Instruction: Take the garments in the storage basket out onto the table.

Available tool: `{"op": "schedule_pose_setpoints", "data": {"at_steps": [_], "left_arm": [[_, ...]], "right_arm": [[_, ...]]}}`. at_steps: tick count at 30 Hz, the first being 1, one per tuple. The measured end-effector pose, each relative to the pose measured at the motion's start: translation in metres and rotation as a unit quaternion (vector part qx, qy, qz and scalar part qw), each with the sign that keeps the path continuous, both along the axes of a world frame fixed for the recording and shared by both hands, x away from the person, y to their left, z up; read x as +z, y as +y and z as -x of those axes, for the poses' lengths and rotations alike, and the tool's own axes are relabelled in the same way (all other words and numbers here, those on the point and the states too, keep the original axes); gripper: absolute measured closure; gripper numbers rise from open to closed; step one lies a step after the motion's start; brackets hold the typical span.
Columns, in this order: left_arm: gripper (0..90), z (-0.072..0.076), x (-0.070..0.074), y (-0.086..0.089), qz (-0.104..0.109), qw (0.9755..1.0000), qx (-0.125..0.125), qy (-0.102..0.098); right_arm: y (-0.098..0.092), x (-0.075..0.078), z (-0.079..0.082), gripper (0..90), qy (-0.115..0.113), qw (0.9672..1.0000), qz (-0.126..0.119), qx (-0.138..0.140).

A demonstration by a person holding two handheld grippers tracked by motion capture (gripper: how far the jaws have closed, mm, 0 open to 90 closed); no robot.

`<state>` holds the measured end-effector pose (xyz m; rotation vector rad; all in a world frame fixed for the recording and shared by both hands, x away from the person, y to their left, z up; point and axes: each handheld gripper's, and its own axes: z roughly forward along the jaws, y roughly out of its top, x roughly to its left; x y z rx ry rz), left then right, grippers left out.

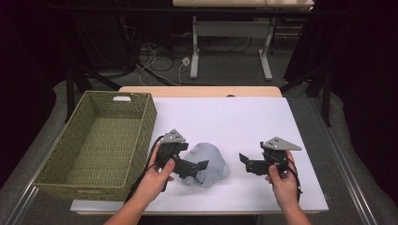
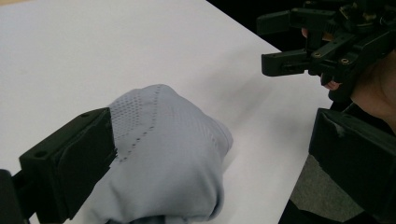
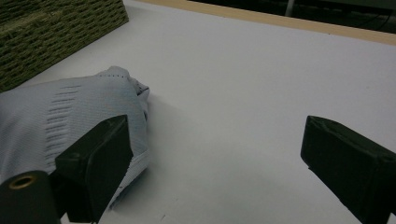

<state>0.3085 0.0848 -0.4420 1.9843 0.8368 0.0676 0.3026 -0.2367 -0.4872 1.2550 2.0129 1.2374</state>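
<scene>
Grey cloth [image 1: 209, 165], crumpled at the table's [image 1: 244, 122] near middle, is lying between my left gripper's [image 1: 196, 168] spread jaws, while my right gripper [image 1: 245, 163], gaping and empty, is waiting at its three o'clock.

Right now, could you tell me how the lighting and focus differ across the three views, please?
High view: white table brightly lit, surroundings dark, everything fairly sharp. Left gripper view: grey cloth crisp, near jaws soft. Right gripper view: jaws blurred, the cloth casts a soft shadow.
</scene>
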Motion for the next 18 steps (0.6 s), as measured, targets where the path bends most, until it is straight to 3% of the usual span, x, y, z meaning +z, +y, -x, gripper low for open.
{"op": "schedule_pose_setpoints", "data": {"at_steps": [3,6,11,18], "left_arm": [[0.7,0.001,0.007,0.012,0.001,0.9999,0.010,-0.011],[0.7,0.001,0.017,0.031,0.011,0.9991,0.035,-0.022],[0.7,0.001,0.025,0.053,0.010,0.9984,0.048,-0.030],[0.7,0.003,0.031,0.094,0.028,0.9956,0.085,-0.027]], "right_arm": [[0.000,0.001,0.000,8.2,-0.004,1.0000,-0.001,0.002],[-0.001,0.002,0.001,8.1,-0.003,1.0000,-0.001,0.004],[-0.001,0.003,0.001,8.1,-0.002,1.0000,-0.002,0.003],[-0.001,0.003,0.001,8.1,-0.002,1.0000,-0.003,0.003]]}}
